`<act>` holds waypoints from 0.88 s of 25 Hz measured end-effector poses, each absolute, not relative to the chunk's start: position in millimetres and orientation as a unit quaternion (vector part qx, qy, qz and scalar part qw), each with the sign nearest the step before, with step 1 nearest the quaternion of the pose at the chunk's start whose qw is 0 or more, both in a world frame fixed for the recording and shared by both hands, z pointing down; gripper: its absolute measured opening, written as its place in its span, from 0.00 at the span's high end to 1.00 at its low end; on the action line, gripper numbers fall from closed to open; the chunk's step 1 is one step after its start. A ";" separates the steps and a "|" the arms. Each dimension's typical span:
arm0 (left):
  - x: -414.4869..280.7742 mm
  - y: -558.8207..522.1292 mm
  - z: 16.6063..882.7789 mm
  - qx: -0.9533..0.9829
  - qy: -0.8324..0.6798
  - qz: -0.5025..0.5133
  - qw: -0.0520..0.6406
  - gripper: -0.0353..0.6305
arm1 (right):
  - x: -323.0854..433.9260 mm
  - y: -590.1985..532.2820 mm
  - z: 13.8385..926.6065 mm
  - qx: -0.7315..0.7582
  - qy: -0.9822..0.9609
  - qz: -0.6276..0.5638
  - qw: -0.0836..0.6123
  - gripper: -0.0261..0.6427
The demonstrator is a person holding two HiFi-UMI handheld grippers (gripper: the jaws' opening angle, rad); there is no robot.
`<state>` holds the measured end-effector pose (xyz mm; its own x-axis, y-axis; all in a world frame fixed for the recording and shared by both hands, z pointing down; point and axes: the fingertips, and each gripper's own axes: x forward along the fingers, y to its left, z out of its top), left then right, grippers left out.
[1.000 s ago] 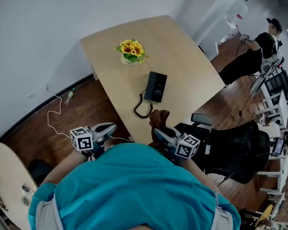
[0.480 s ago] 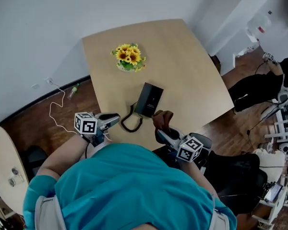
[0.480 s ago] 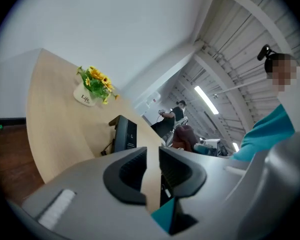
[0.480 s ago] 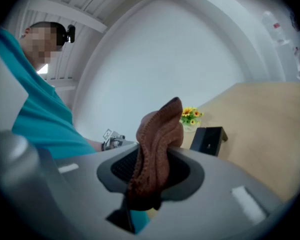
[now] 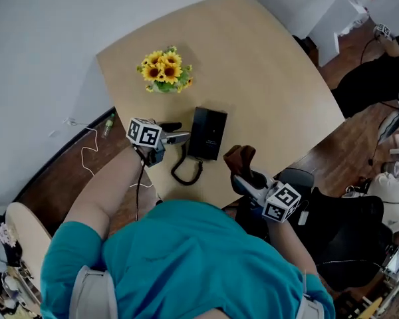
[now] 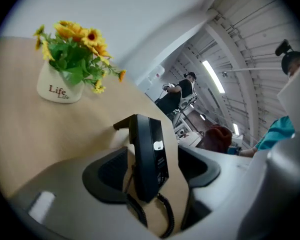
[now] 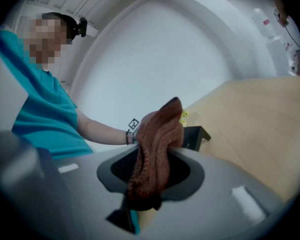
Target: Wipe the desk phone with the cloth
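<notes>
The black desk phone [image 5: 207,133] lies on the wooden table [image 5: 266,78], its coiled cord [image 5: 186,170] trailing toward the near edge. My left gripper [image 5: 178,137] sits just left of the phone. In the left gripper view the phone [image 6: 147,154] stands ahead between the jaws, which have just been opening and do not press on it. My right gripper [image 5: 243,177] is shut on a brown cloth [image 5: 240,158] near the phone's near right corner. In the right gripper view the cloth [image 7: 157,149] bunches up between the jaws and hides part of the phone [image 7: 194,137].
A white pot of yellow flowers [image 5: 163,70] stands behind the phone, also at the left in the left gripper view [image 6: 60,86]. A black office chair [image 5: 339,224] stands at the table's near right. White cable [image 5: 86,158] lies on the floor at the left.
My left gripper moved from the table's near left edge forward to the phone's left side, and its jaws opened. My right gripper carried the cloth a little closer to the phone.
</notes>
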<state>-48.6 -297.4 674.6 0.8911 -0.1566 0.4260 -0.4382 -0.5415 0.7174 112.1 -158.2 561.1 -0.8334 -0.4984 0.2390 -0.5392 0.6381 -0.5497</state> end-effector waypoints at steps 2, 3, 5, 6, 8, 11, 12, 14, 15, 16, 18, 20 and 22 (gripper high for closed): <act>-34.4 -312.6 685.7 0.869 -0.144 0.154 0.449 0.48 | 108.7 -151.3 555.1 0.300 -0.900 0.313 0.039 0.79; -26.5 -317.7 690.7 0.870 -0.130 0.151 0.451 0.48 | 109.1 -148.3 551.5 0.308 -0.898 0.312 0.043 0.79; -12.4 -322.5 703.8 0.867 -0.108 0.147 0.463 0.48 | 111.9 -143.8 546.0 0.319 -0.894 0.310 0.055 0.79; -7.5 -322.2 711.7 0.865 -0.099 0.148 0.470 0.48 | 112.5 -142.5 544.0 0.322 -0.893 0.308 0.061 0.79; -1.7 -317.9 722.1 0.859 -0.083 0.142 0.484 0.50 | 110.6 -141.0 540.9 0.319 -0.895 0.305 0.068 0.79; -0.1 -317.5 723.9 0.849 -0.078 0.111 0.511 0.65 | 108.3 -143.2 540.2 0.310 -0.897 0.307 0.072 0.79; 0.6 -317.8 722.7 0.845 -0.076 0.103 0.519 0.66 | 109.0 -145.0 541.6 0.308 -0.897 0.309 0.071 0.79; 2.5 -317.6 721.5 0.840 -0.074 0.095 0.529 0.66 | 110.8 -147.3 545.8 0.305 -0.897 0.312 0.072 0.79; 3.1 -317.3 721.5 0.838 -0.073 0.094 0.532 0.66 | 111.2 -147.2 547.6 0.304 -0.897 0.312 0.073 0.79; 3.7 -316.7 721.8 0.836 -0.073 0.095 0.535 0.66 | 111.3 -146.5 548.9 0.303 -0.898 0.312 0.073 0.79; 6.1 -313.4 723.2 0.834 -0.070 0.104 0.537 0.65 | 110.9 -143.7 550.7 0.302 -0.897 0.315 0.072 0.79; 11.8 -308.6 724.8 0.836 -0.061 0.122 0.532 0.65 | 110.9 -141.2 552.1 0.302 -0.897 0.316 0.073 0.79; 14.7 -307.8 725.0 0.838 -0.055 0.130 0.528 0.66 | 111.9 -138.9 552.9 0.303 -0.896 0.316 0.073 0.79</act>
